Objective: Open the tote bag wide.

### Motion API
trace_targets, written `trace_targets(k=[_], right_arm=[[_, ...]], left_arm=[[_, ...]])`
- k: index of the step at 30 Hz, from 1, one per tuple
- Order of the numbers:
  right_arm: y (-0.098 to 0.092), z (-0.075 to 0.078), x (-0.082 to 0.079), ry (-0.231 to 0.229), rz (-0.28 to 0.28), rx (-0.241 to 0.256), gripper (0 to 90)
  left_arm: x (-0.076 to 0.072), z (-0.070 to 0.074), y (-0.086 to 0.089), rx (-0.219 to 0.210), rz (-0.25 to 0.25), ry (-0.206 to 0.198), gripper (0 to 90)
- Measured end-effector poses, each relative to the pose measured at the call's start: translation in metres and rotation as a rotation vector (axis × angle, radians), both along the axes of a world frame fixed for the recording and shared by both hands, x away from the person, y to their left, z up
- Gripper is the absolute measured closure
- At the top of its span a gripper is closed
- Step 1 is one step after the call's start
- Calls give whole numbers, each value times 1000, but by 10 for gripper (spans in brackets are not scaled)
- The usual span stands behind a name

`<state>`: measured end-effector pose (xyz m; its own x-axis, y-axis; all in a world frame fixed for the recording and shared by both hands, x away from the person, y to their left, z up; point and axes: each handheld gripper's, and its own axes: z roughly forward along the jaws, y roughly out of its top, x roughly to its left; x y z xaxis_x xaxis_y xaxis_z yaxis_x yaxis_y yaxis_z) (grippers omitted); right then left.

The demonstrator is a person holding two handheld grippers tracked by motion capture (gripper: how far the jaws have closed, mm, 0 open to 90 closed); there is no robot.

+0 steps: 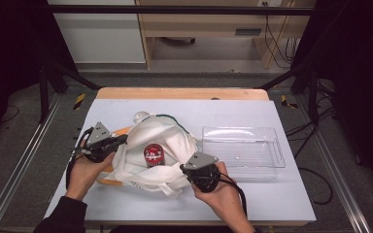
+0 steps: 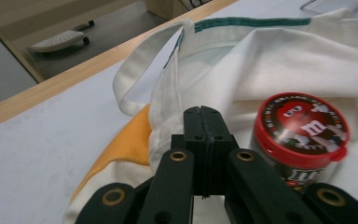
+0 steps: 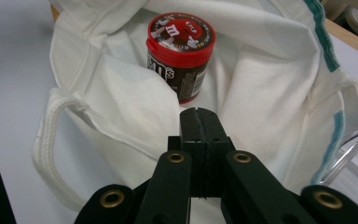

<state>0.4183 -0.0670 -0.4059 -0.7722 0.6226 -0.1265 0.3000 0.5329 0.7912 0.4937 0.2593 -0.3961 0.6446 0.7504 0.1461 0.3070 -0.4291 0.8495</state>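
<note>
Cloth is bunching across the white table (image 1: 272,204), where a cream tote bag (image 1: 175,133) is lying spread, its mouth being held apart so the candy jar (image 1: 153,155) standing inside is sitting exposed, probably for lifting out toward the clear tray (image 1: 272,165) just beside. Left gripper (image 1: 122,140) and right gripper (image 1: 187,170) are each pinching the bag's fabric, jaws clenched. Beyond, grey floor and wooden furniture are showing.

Bright overhead light, dark surroundings.
</note>
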Motion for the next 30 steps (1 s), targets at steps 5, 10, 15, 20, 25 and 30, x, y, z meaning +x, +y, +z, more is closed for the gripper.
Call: trace_targets(k=[5, 10, 15, 20, 25, 30], right_arm=[[3, -18, 0, 13, -26, -5, 900], [3, -36, -2, 42, -41, -11, 900], [3, -49, 0, 60, -48, -31, 900], [6, -57, 0, 73, -48, -41, 900], [8, -63, 0, 87, -42, -58, 900], [8, -64, 1, 92, -38, -52, 900]], left_arm=[[14, -15, -2, 11, 32, 38, 899], [20, -27, 0, 30, 52, 59, 900], [24, -33, 7, 16, 66, 80, 900], [26, -37, 8, 29, 73, 95, 900], [29, -43, 9, 29, 79, 115, 900], [30, -49, 11, 21, 86, 126, 900]])
